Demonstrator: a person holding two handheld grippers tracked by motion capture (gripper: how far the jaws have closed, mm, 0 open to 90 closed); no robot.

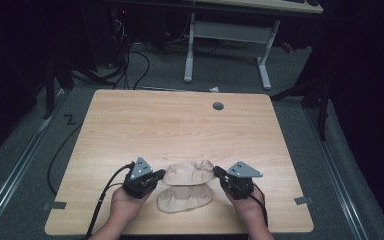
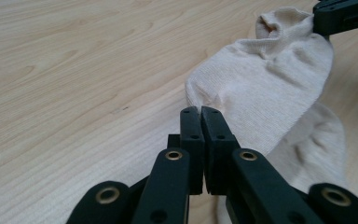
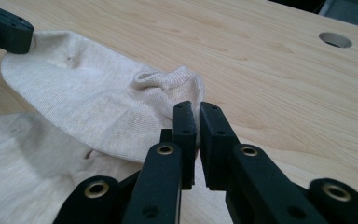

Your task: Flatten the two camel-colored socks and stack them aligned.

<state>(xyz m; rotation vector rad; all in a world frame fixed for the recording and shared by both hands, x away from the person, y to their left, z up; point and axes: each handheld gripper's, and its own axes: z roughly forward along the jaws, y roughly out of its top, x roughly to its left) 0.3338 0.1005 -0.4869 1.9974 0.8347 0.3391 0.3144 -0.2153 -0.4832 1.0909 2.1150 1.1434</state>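
Observation:
Two beige socks lie near the table's front edge. The upper sock (image 1: 190,172) (image 2: 270,79) (image 3: 84,102) stretches between both grippers and partly overlaps the lower sock (image 1: 185,198) (image 2: 317,140) (image 3: 18,158). My left gripper (image 1: 160,175) (image 2: 200,112) is shut on the upper sock's left end. My right gripper (image 1: 219,172) (image 3: 198,109) is shut on its right end, where the fabric bunches at the opening. Each gripper's tip shows in the other's view: the right gripper (image 2: 345,14) at top right, the left gripper (image 3: 4,30) at top left.
The wooden table (image 1: 180,125) has a round grey cable hole (image 1: 218,106) (image 3: 335,39) near its far edge. Behind it stands a white desk frame (image 1: 227,40), with cables on the floor. Tape marks (image 1: 55,205) sit at the front corners.

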